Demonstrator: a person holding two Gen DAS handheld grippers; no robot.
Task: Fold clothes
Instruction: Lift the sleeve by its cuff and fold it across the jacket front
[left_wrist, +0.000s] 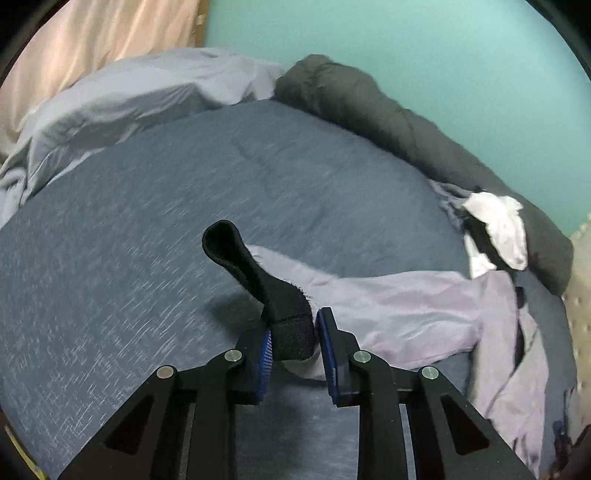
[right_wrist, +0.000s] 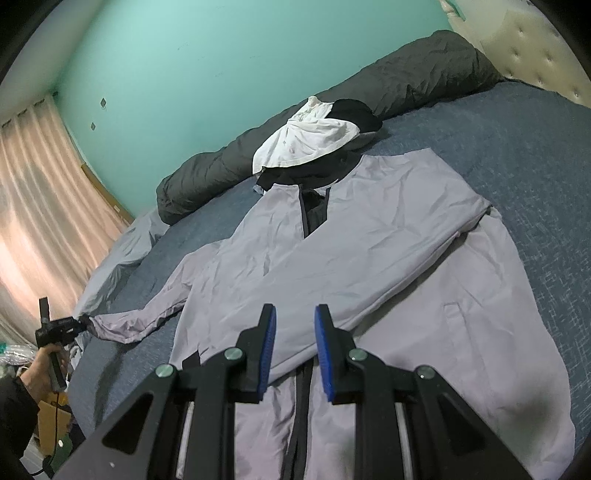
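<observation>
Left gripper (left_wrist: 293, 338): jaws pinching the black cuff (left_wrist: 284, 314) of a lilac jacket (right_wrist: 369, 251); the cuff sits between the blue pads (left_wrist: 266, 354), its loop standing up beyond the tips. The sleeve (left_wrist: 388, 306) trails off to the right of these jaws, lifted slightly off the bed (left_wrist: 147, 221).

Right gripper (right_wrist: 294, 332): jaws narrowly parted, nothing between them, hovering over the jacket's lower front. The jacket lies flat and face up directly beyond and beneath these jaws, one sleeve folded across the chest, the other stretched out to the left, where a person's hand (right_wrist: 44, 365) holds the left gripper.

Beyond the jacket's collar: a small heap of white cloth (right_wrist: 306, 140) and black cloth (right_wrist: 354, 110). Behind that, along the teal wall (right_wrist: 221, 55), a rolled dark grey duvet (right_wrist: 406, 74). Far left: pale pink curtains (right_wrist: 37, 184).
</observation>
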